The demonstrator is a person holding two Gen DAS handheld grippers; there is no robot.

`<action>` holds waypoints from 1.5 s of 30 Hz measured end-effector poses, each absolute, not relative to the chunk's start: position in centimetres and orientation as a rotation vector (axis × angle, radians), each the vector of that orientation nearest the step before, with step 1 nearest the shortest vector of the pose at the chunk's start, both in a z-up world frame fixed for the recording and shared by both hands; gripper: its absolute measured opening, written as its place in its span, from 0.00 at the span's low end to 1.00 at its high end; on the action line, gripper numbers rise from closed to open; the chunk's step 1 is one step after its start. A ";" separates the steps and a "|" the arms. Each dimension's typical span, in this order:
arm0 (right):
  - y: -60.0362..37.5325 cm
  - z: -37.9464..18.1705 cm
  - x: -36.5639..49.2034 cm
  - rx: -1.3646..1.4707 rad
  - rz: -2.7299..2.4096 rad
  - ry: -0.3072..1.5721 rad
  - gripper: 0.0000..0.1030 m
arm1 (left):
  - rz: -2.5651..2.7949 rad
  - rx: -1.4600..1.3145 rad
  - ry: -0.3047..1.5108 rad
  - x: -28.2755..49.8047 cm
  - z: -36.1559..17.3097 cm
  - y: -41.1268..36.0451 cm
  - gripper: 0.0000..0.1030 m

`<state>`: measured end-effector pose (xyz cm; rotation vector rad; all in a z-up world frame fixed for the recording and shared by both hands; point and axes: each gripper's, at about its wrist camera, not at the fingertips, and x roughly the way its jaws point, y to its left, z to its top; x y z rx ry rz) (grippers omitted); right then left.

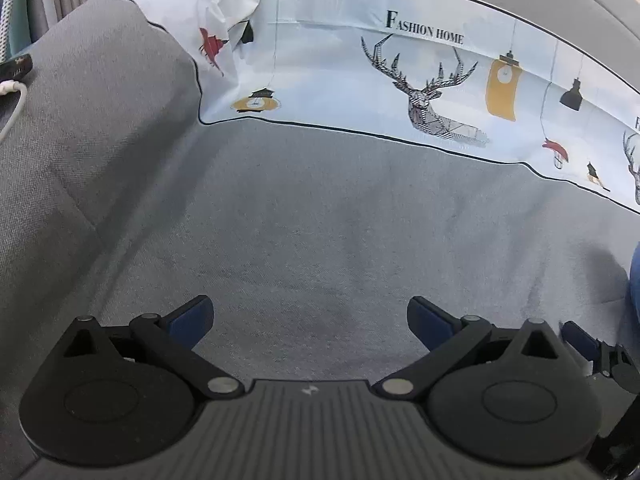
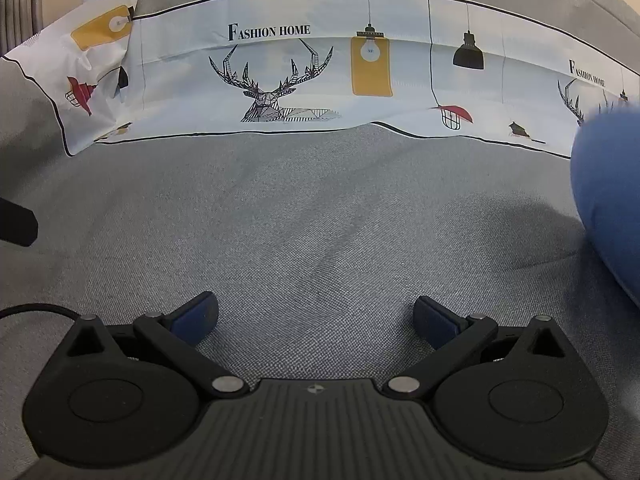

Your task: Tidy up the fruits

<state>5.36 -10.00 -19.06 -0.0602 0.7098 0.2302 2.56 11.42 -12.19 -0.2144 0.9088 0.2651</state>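
No fruit shows in either view. My left gripper (image 1: pixel 310 316) is open and empty, low over a grey sofa seat (image 1: pixel 320 220). My right gripper (image 2: pixel 316 316) is open and empty over the same grey seat (image 2: pixel 320 220). Part of the right gripper shows at the right edge of the left wrist view (image 1: pixel 600 350). A dark tip at the left edge of the right wrist view (image 2: pixel 16 222) looks like part of the left gripper.
A white printed cloth with deer, lamps and "FASHION HOME" (image 1: pixel 400 72) (image 2: pixel 300 76) lies along the sofa back. A blue rounded object (image 2: pixel 608 200) is at the right. A white cable (image 1: pixel 12 108) lies on the left armrest. A black cable (image 2: pixel 36 310) lies low left.
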 end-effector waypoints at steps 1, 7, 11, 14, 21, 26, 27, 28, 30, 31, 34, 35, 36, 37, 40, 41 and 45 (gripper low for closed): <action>-10.0 -19.0 5.4 -0.062 0.230 0.709 1.00 | 0.263 -0.211 0.905 2.5 -12.1 11.4 1.00; -9.9 -19.0 5.4 -0.058 0.229 0.711 1.00 | 0.238 -0.236 0.896 2.4 -12.4 11.0 1.00; -9.9 -19.0 5.4 -0.058 0.229 0.711 1.00 | 0.242 -0.228 0.896 2.2 -12.1 11.2 1.00; -9.8 -19.1 5.3 -0.059 0.229 0.711 1.00 | 0.246 -0.217 0.887 2.0 -11.6 11.7 1.00; -9.7 -19.0 5.2 -0.079 0.231 0.708 1.00 | 0.279 -0.194 0.885 2.2 -11.7 12.8 1.00; -10.1 -19.0 5.3 -0.071 0.233 0.713 1.00 | 0.279 -0.194 0.899 2.5 -12.2 12.5 1.00; -10.2 -18.9 5.4 -0.069 0.234 0.713 1.00 | 0.278 -0.193 0.898 2.4 -12.0 12.4 1.00; -10.2 -18.9 5.4 -0.068 0.235 0.714 1.00 | 0.277 -0.191 0.896 2.4 -11.9 12.3 1.00; -10.2 -18.8 5.4 -0.072 0.234 0.713 1.00 | 0.278 -0.184 0.892 2.1 -11.4 12.0 1.00; -10.1 -18.8 5.3 -0.075 0.228 0.711 1.00 | 0.279 -0.183 0.893 1.9 -11.2 11.9 1.00; -8.4 -18.9 4.9 -0.093 0.152 0.707 1.00 | 0.281 -0.182 0.901 1.7 -10.8 11.6 1.00; -8.0 -18.9 4.6 -0.111 0.132 0.696 1.00 | 0.282 -0.180 0.899 1.5 -10.7 11.5 1.00; -7.6 -18.8 4.5 -0.138 0.123 0.687 0.99 | 0.283 -0.174 0.897 1.3 -10.5 11.4 1.00; -7.4 -18.8 4.3 -0.152 0.118 0.680 0.99 | 0.283 -0.168 0.892 1.1 -10.4 11.2 1.00; -8.0 -18.8 4.6 -0.124 0.127 0.699 0.99 | 0.285 -0.155 0.891 0.8 -10.1 10.9 1.00; -8.7 -18.7 4.7 -0.087 0.142 0.729 0.99 | 0.285 -0.151 0.890 0.7 -9.9 10.7 1.00; -10.3 -17.5 4.5 -0.089 0.217 0.819 1.00 | 0.259 -0.148 0.868 0.1 -8.8 10.3 1.00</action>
